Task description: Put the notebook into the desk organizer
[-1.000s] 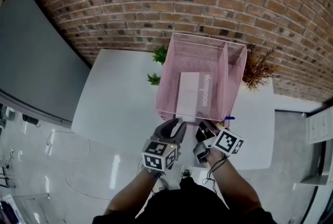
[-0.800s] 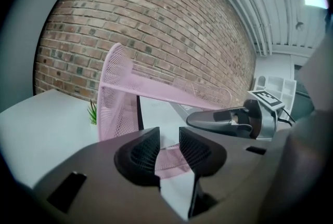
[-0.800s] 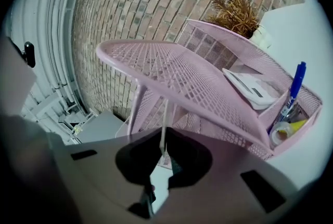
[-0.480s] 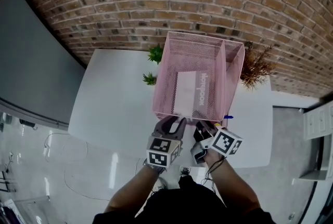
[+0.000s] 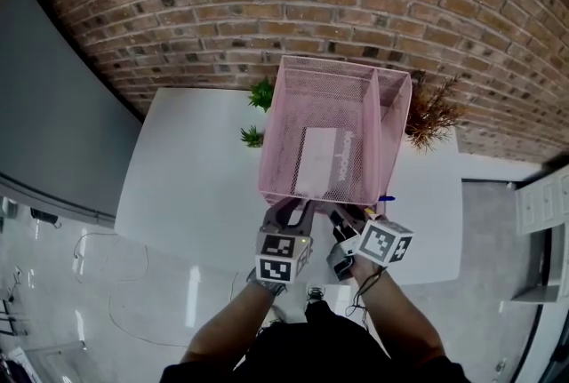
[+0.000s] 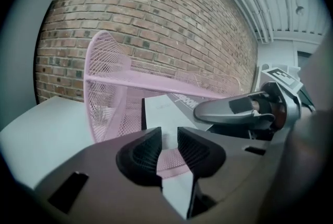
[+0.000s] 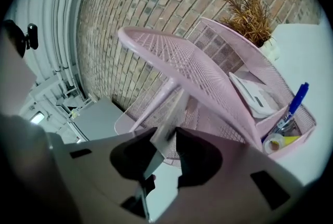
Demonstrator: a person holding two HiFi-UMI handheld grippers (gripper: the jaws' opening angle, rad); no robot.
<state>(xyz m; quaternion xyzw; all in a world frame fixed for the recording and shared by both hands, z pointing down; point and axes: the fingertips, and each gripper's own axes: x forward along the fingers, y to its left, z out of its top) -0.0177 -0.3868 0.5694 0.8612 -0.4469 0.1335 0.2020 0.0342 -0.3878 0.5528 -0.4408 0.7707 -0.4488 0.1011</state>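
Resting in the larger compartment of the pink desk organizer [image 5: 277, 132] on a white desk [image 5: 196, 168], the notebook [image 5: 317, 161] is lying with one edge at the organizer's near side. The right hand-held gripper [image 5: 351, 214] is opening its jaws around that edge. The left hand-held gripper [image 5: 296, 211], also at the organizer's near side, is closing slightly, jaws apart and gripping nothing.

My left gripper [image 5: 296, 211] and right gripper [image 5: 348, 214] are dark grey. Each one has a white cube [image 5: 283, 257] with black square marks on it. The jaws have black bumpy pads [image 6: 147, 149]. A thin black cable [image 5: 360, 288] hangs by my right wrist. I wear a black top [image 5: 311, 355]. My left jaws are closing and my right jaws are opening, with the notebook [image 6: 162, 109] between both.
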